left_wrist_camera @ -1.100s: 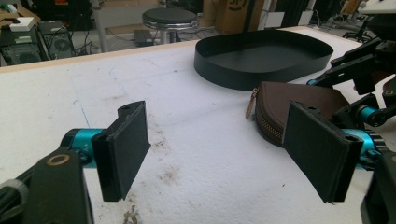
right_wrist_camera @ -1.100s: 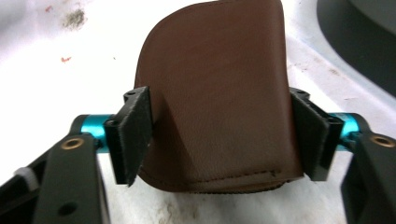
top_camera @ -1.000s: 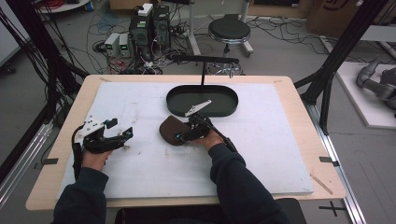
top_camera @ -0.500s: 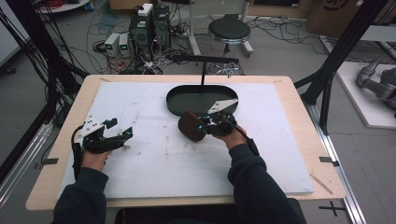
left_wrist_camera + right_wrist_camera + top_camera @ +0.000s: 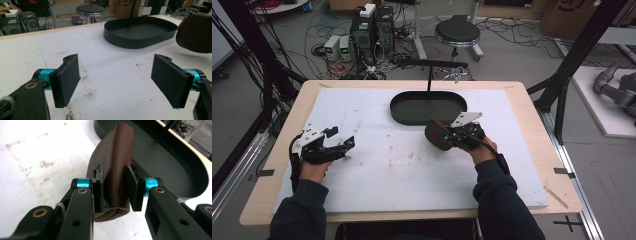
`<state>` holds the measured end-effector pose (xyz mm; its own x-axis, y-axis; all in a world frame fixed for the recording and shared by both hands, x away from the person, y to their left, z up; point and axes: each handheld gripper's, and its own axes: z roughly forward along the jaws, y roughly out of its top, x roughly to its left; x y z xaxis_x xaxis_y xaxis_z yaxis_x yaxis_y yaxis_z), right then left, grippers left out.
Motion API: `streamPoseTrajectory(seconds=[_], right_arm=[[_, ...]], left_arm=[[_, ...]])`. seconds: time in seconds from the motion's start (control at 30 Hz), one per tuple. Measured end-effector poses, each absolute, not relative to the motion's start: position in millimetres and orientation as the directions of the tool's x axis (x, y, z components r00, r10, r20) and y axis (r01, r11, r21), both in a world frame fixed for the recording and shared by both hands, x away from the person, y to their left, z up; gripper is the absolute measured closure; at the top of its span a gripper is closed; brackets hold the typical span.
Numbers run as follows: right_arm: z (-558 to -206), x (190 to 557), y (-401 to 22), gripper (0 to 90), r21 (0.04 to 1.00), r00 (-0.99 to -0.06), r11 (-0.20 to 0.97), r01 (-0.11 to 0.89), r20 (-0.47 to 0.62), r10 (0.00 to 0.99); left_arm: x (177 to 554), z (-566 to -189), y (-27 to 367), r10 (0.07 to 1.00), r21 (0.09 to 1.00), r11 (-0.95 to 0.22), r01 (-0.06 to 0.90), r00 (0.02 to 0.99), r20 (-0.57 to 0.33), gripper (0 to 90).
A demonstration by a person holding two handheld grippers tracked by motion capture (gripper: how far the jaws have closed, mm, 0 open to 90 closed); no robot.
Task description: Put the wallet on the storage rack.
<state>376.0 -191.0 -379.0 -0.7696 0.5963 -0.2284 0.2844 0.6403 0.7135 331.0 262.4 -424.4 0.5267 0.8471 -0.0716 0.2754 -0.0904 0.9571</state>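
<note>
While both units sit over the white desk point(image 5: 377, 190):
Right hand-held gripper point(image 5: 114, 187): jaws clamped on a brown leather pouch point(image 5: 113, 170), held off the desk surface just beside the near rim of the black oval tray point(image 5: 428, 107).
Left hand-held gripper point(image 5: 116, 80): jaws spread wide, nothing between them, near the desk's left side.

No legible txt; box print too blurry.
</note>
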Motion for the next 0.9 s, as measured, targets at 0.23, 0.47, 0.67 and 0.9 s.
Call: streamPoseTrajectory(seconds=[0.23,0.47,0.67,0.9], right_arm=[[-385.0,365.7,-180.6,70.3,0.690,-0.782,0.686,0.231,-0.288,0.552],[-388.3,358.8,-183.8,67.8,0.741,-0.814,0.638,0.209,-0.229,0.533],[-388.1,356.8,-187.4,62.4,0.765,-0.815,0.608,0.213,-0.204,0.542],[-389.0,358.4,-190.8,50.4,0.778,-0.803,0.580,0.243,-0.174,0.570]], left_arm=[[331.2,-424.6,261.4,0.846,0.957,-0.090,0.275,0.528,-0.073,22.7],[331.0,-424.3,261.3,0.845,0.958,-0.088,0.274,0.529,-0.073,22.7],[330.8,-424.3,260.7,0.845,0.957,-0.094,0.276,0.530,-0.070,22.7],[330.9,-424.3,260.8,0.845,0.957,-0.091,0.276,0.529,-0.072,22.7]])
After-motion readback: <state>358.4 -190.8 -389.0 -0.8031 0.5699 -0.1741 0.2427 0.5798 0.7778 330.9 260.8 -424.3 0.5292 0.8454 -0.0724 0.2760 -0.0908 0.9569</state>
